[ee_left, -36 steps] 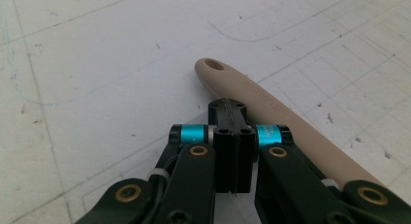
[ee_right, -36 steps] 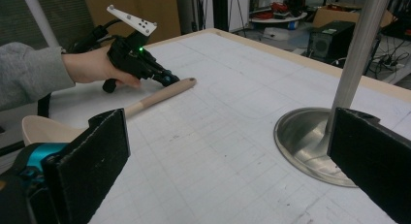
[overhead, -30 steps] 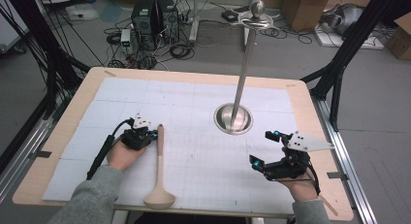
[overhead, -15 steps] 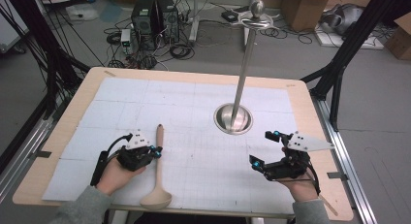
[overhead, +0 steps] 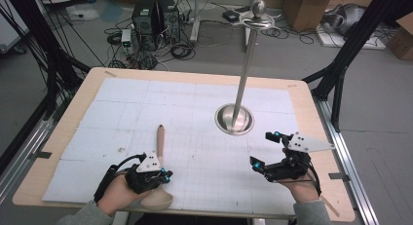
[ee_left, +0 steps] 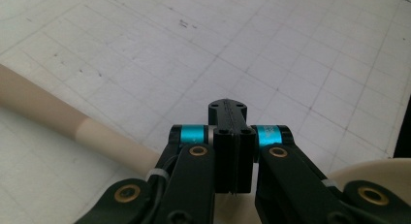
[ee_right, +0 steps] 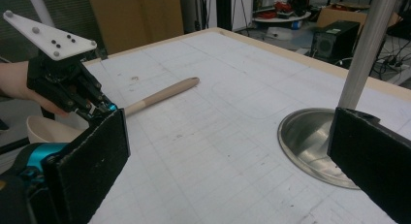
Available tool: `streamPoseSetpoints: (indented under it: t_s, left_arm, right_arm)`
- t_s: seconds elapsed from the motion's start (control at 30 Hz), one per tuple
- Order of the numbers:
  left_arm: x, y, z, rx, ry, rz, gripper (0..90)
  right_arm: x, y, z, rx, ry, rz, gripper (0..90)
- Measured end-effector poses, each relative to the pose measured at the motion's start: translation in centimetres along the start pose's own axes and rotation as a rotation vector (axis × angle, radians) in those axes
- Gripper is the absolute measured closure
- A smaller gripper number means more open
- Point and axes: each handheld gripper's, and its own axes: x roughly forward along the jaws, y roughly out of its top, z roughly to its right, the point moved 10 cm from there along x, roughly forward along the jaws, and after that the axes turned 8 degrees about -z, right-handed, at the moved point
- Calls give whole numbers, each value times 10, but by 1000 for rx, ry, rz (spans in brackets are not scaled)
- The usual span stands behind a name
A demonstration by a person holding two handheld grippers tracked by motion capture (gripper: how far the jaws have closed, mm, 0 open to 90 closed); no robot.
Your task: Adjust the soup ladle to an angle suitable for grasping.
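A wooden spoon [overhead: 159, 140] lies on the white gridded mat, its handle pointing away from me and its bowl [overhead: 158, 200] at the near edge. My left gripper [overhead: 164, 177] is shut and sits just above the spoon where the handle meets the bowl. In the left gripper view the jaws [ee_left: 228, 107] press together with nothing between them, and the handle [ee_left: 48, 112] runs beneath. My right gripper [overhead: 260, 148] rests at the near right with its jaws wide apart and empty. The right gripper view [ee_right: 230, 127] looks across at the spoon [ee_right: 165, 94] and the left gripper [ee_right: 104, 107].
A tall metal pole [overhead: 243, 74] rises from a round steel base [overhead: 234, 119] right of centre on the mat, just beyond my right gripper. The wooden table edge [overhead: 58, 137] frames the mat. Computers, cables and boxes lie on the floor beyond.
My left hand has come back toward the near edge and slightly right, from beside the spoon's handle to over its neck. The spoon and the right gripper have stayed put.
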Motion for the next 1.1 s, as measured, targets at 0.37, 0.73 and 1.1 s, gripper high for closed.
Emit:
streamPoseSetpoints:
  t_s: [0.37, 0.73, 1.1]
  left_arm:
    - [4, -9, 3, 8, -13, -56, 897]
    - [1, -13, 13, 33, -3, -91, 899]
    - [-3, -16, 12, 93, 30, -154, 900]
  right_arm:
    - [2, -1, 0, -2, 3, -8, 1]
    - [2, -1, 1, -2, 5, -2, 1]
    - [0, 1, 1, -7, 0, 5, 1]
